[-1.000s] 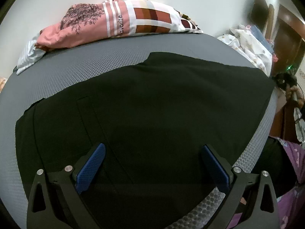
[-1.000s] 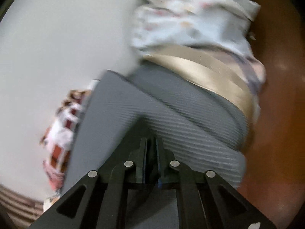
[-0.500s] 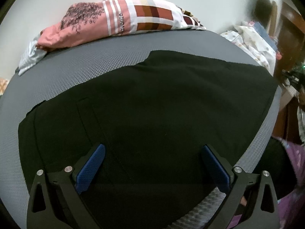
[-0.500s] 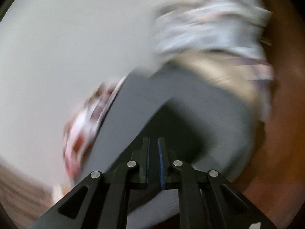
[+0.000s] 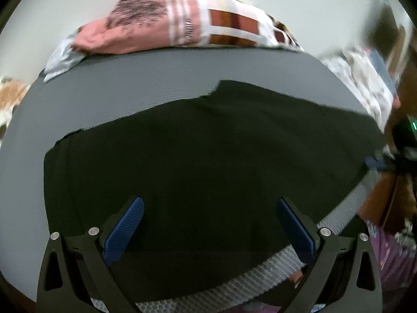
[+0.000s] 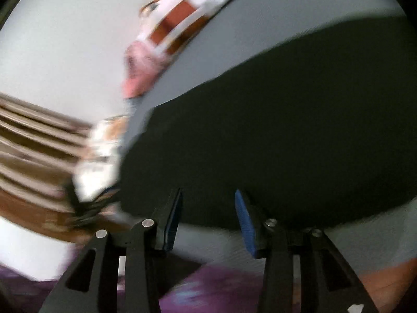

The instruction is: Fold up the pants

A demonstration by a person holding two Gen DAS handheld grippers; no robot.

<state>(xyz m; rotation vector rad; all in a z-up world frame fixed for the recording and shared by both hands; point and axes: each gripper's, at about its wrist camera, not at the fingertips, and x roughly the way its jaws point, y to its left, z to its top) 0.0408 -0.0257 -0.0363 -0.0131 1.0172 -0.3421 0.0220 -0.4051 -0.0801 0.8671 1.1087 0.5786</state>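
Observation:
Black pants lie spread flat on a grey mattress. My left gripper hovers over their near part, open wide, with nothing between its blue pads. In the blurred right wrist view, the pants fill the middle and right. My right gripper sits at their near edge, over the mattress. Its jaws are opening and nothing is between them. In the left wrist view a blurred dark shape with a blue tip at the right edge looks like the right gripper.
Pink and checked bedding lies along the far side against a white wall. A floral cloth is heaped at the bed's right end, with brown wood furniture beyond. Purple clothing of a person shows near the bed's front edge.
The right gripper swung fast from the bed's corner to the near edge of the pants, and its shut jaws have parted. The left gripper stayed put, rolling slightly.

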